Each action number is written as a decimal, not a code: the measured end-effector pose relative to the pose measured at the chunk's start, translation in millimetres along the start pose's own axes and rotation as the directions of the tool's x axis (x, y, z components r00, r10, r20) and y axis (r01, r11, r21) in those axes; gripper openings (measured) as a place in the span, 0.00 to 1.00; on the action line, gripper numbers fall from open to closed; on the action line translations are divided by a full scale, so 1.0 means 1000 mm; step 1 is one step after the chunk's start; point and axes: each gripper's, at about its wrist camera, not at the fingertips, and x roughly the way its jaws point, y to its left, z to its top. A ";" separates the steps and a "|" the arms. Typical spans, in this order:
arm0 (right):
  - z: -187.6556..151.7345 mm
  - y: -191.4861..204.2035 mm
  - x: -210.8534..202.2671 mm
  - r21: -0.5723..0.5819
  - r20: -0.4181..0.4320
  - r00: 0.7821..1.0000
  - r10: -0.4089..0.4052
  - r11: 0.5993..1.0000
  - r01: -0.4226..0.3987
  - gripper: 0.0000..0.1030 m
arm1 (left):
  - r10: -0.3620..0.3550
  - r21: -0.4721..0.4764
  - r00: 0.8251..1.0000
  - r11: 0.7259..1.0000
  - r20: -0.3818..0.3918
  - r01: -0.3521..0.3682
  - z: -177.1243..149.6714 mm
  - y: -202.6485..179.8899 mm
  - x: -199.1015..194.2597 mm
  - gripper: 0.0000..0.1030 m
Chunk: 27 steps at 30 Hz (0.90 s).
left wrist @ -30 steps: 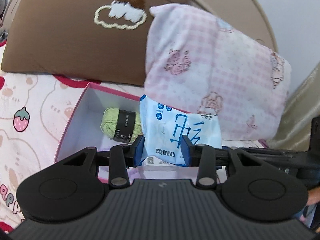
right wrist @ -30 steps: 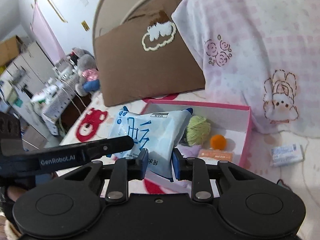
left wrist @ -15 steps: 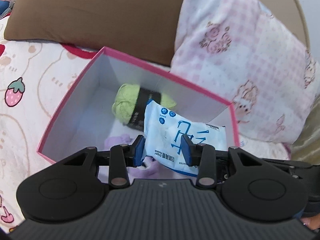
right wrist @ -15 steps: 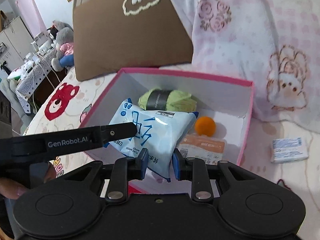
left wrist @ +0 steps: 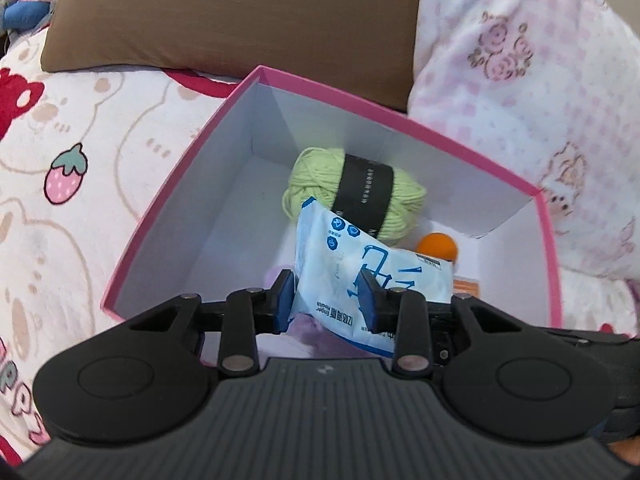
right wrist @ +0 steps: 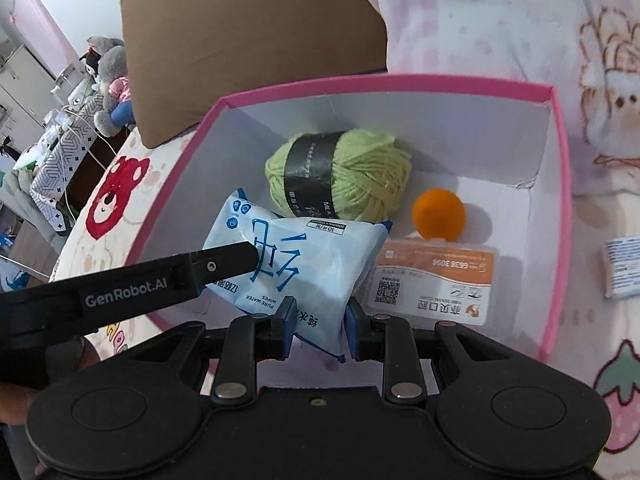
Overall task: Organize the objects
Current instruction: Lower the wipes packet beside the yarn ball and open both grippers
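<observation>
The pack of wet wipes [right wrist: 296, 264] hangs over the open pink box [right wrist: 560, 208], carried by both grippers at once; in the right wrist view the right gripper [right wrist: 318, 328] clamps the pack's near lower edge at the lower centre of the frame, its blue pads pressed narrow on the wrapper; the left gripper [right wrist: 244, 256] reaches in from the left edge of that frame as a long black finger laid against the pack's left side. In the left wrist view the left gripper [left wrist: 326, 300] sits at the lower centre with the pack [left wrist: 372, 276] between its pads; its jaws are closing on the wrapper, which bulges up and to the right above them.

Inside the box [left wrist: 180, 216], the green ball of yarn [right wrist: 340, 176] with its black paper band lies toward the far wall, just behind the pack; the small orange ball [right wrist: 438, 214] rests to the right of the yarn, apart from it; the orange and white card [right wrist: 432, 280] lies flat on the box floor below the ball, its left end tucked under the pack.

The box stands on a bed with a cartoon-print sheet [left wrist: 72, 168]; a brown pillow [left wrist: 240, 16] fills the upper left of the left wrist frame and a pink checked pillow [left wrist: 540, 60] the upper right; a small white packet [right wrist: 622, 268] lies on the sheet at the right edge of the right wrist frame, outside the box.
</observation>
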 end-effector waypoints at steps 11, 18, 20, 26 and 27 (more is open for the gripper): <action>0.000 -0.002 0.019 0.017 0.003 0.998 -0.057 0.998 0.057 0.26 | 0.076 -0.007 0.997 0.997 -0.008 -0.076 0.002 0.000 0.023 0.28; 0.001 0.002 0.020 0.026 0.033 0.996 -0.080 0.997 0.079 0.26 | 0.076 0.008 0.997 0.997 0.011 -0.076 0.005 -0.005 0.031 0.28; 0.001 0.002 0.021 0.036 0.037 0.996 -0.079 0.996 0.078 0.26 | 0.071 0.009 0.997 0.997 0.017 -0.071 0.006 -0.005 0.032 0.28; 0.000 0.000 0.024 0.041 0.058 0.996 -0.072 0.997 0.070 0.27 | 0.039 -0.059 0.999 0.998 0.009 -0.038 0.013 0.003 0.039 0.28; 0.000 -0.002 0.024 0.055 0.058 0.996 -0.064 0.997 0.061 0.27 | 0.041 -0.059 0.999 0.997 0.008 -0.040 0.012 0.003 0.039 0.28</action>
